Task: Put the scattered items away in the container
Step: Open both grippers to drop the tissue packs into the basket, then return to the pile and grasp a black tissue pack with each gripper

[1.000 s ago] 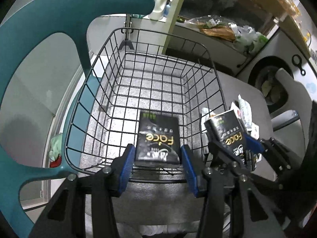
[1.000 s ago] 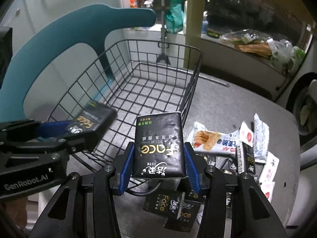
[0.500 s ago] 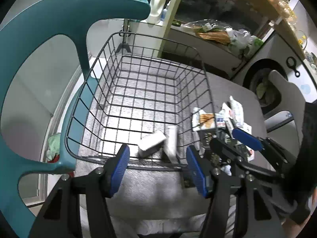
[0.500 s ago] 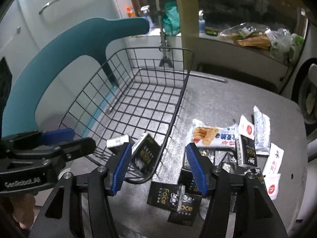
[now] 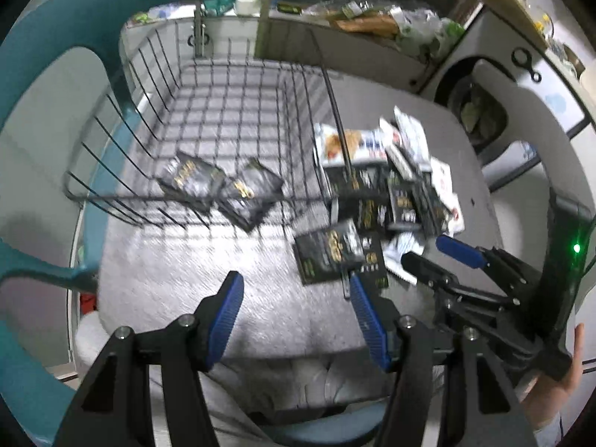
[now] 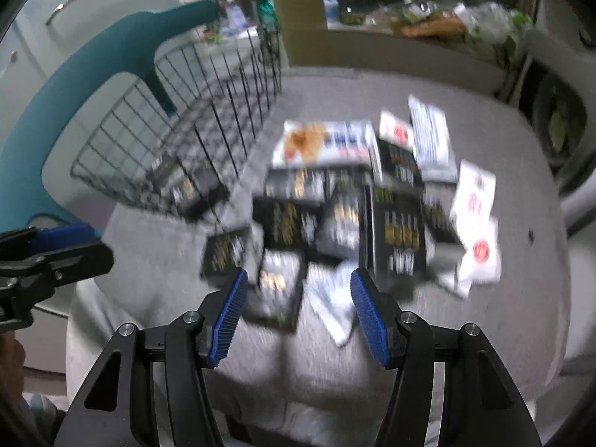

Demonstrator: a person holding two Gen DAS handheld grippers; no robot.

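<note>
Both black tissue packs (image 5: pixel 223 190) now lie in the basket (image 5: pixel 111 201) (blurred, seemingly flat), both grippers (image 5: pixel 294 305) (image 6: pixel 298 305) wide, empty.

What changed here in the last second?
Both tools let go of their black packs, which now lie in the basket: two packs. The left tool and right tool, now open, pulled back toward the pile, which stayed put.

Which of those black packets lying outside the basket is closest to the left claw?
The black packet at the near edge of the pile, just ahead of the open left claw; the other loose packets lie farther back, beside the wire basket.
</note>
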